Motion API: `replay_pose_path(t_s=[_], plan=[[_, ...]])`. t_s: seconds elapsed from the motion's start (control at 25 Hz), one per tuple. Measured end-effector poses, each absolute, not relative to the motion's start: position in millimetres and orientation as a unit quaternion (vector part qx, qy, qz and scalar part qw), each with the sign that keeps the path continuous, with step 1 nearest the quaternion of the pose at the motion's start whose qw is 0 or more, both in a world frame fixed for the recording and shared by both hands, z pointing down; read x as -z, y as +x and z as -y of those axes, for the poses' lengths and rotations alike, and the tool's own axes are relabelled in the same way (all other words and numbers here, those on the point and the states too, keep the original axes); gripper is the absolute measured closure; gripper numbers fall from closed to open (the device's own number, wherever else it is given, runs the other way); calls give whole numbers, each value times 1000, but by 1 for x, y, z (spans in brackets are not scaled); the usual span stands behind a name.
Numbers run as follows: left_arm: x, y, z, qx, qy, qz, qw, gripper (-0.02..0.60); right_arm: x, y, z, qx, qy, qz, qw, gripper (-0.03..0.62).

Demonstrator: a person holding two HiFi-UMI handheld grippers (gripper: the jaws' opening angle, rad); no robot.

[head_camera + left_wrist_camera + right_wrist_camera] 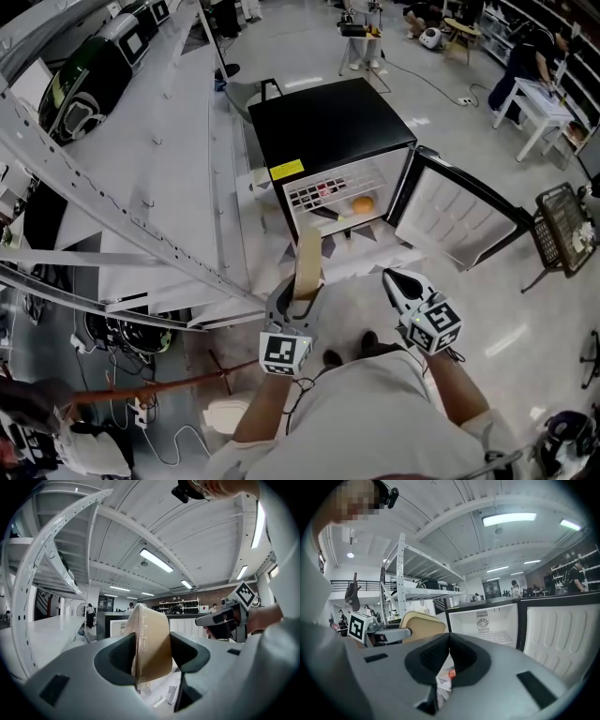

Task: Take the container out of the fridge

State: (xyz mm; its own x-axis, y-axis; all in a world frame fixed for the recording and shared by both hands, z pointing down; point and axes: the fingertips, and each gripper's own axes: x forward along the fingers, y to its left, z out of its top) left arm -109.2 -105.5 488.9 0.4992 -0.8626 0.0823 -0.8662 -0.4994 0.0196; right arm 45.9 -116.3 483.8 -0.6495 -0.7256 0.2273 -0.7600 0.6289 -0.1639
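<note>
A flat tan container (308, 261) stands on edge between the jaws of my left gripper (300, 289), just in front of the open black fridge (323, 122). In the left gripper view both pads press on the container (149, 625), so the left gripper (152, 649) is shut on it. My right gripper (392, 277) hovers to the right of it, jaws together and empty. In the right gripper view the right gripper (449, 644) faces the white fridge interior (487, 620), with the container (423, 623) at its left.
The fridge door (459, 211) hangs open to the right. An orange item (363, 203) and dark items lie on the fridge shelf. A white metal rack (141, 169) runs along the left. A wire basket (562, 230) stands at the right. People work at far tables.
</note>
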Motion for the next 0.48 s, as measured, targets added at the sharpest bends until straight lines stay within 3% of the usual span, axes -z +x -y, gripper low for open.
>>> replay_pose_path(t_s=[0.48], plan=[[-481, -100, 94, -10, 841, 539, 44, 356, -470, 76, 134, -100, 388, 914, 64, 588]])
